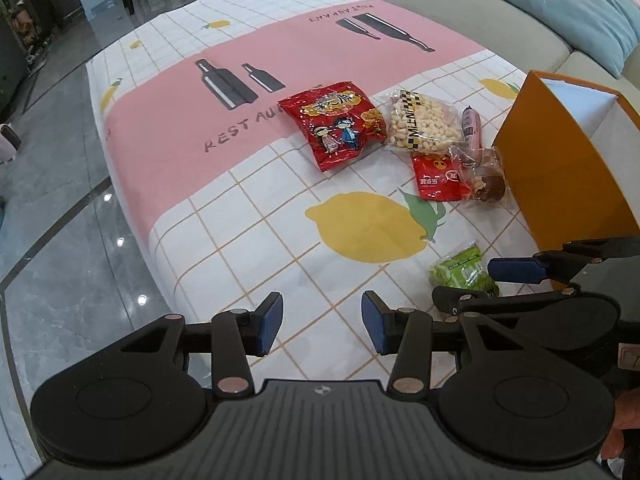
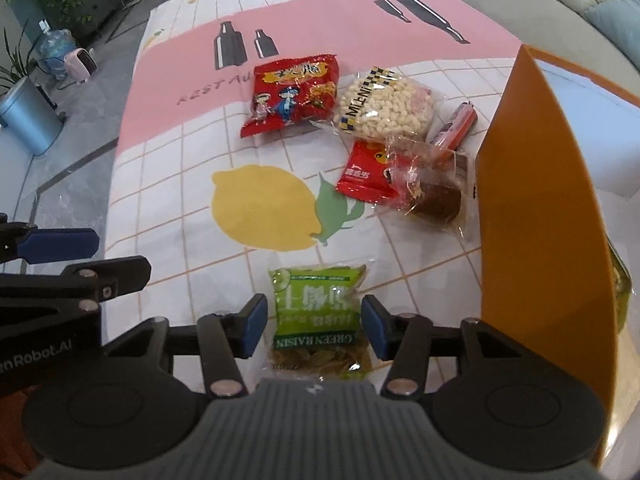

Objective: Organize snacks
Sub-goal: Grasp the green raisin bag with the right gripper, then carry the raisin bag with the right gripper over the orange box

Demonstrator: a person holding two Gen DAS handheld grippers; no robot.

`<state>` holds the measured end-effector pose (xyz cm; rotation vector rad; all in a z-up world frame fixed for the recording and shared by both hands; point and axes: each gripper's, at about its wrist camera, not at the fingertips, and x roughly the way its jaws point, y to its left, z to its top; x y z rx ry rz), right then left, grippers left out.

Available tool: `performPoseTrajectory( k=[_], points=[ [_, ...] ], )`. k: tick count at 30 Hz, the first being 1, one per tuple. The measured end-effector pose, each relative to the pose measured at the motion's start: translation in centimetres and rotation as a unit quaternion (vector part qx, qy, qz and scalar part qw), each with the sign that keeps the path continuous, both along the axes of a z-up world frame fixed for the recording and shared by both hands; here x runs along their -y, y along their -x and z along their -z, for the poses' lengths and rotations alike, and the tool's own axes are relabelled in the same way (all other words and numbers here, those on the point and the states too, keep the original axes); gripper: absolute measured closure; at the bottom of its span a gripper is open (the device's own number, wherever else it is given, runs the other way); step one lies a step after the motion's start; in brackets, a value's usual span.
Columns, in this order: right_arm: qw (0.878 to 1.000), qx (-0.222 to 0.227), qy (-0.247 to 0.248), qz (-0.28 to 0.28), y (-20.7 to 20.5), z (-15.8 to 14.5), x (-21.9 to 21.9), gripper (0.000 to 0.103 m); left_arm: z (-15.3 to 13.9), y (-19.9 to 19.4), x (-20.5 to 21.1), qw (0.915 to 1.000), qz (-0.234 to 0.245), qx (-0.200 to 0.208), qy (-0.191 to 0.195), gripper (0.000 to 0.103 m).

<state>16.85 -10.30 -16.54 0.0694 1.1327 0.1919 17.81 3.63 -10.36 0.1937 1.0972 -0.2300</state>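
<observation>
Fingers first: the right gripper (image 2: 314, 326) has its two blue pads spread wide, one on each side of the green raisin packet (image 2: 318, 316), which lies flat on the tablecloth (image 2: 168, 184) between them. The pads (image 2: 256, 322) look just clear of the packet's edges, not yet pressing; I cannot tell whether they touch the cloth.

So the step in hand looks like the pick-up of this packet, with the closing squeeze not yet made. The next move, as I judge it, calls for bringing the pads together on the crinkly film, low enough to catch the bag and not skid over it, then lifting it toward the orange box (image 2: 536, 200) that stands just to the packet's right.

The left gripper (image 1: 322, 322) hangs with its pads apart too, holding nothing, to the left of the packet over bare cloth.

Beyond the raisin packet, farther up the cloth, lie the other snacks, none yet boxed as far as I can see: a small red packet (image 2: 366, 176) and a clear-wrapped brown cake (image 2: 434, 196), then a bag of pale nuts (image 2: 386, 106), a sausage stick (image 2: 456, 124) and a big red bag (image 2: 294, 94). Something greenish shows past the box's near wall; I cannot tell what.
</observation>
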Motion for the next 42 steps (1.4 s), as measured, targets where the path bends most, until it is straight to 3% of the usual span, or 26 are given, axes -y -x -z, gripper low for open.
performPoseTrajectory(
  k=[12, 23, 26, 30, 34, 42],
  points=[
    [1.0, -0.011, -0.019, -0.012, -0.4, 0.1, 0.9, 0.066, 0.0, -1.3, 1.5, 0.9993, 0.035, 0.003, 0.012, 0.049],
    [0.995, 0.097, -0.038, -0.005, 1.3, -8.8, 4.9, 0.068, -5.0, -2.0, 3.6, 0.9952, 0.077, 0.048, 0.036, 0.049],
    [0.992, 0.123, -0.038, 0.005, 1.6, -10.8, 6.5, 0.068, -5.4, -2.8, 4.7, 0.9935, 0.089, 0.052, 0.048, 0.044],
    [0.99, 0.135, -0.039, 0.026, 1.6, -12.4, 9.2, 0.068, -4.8, -4.2, 6.5, 0.9923, 0.097, 0.04, 0.066, 0.042],
    [0.988, 0.139, -0.009, 0.065, 1.0, -12.5, 12.2, 0.067, -3.0, -5.6, 8.7, 0.991, 0.107, 0.022, 0.077, 0.041],
    [0.989, 0.093, 0.03, 0.111, -1.1, -8.5, 17.1, 0.067, 1.7, -7.6, 12.2, 0.9892, 0.127, -0.01, 0.073, 0.039]
  ],
)
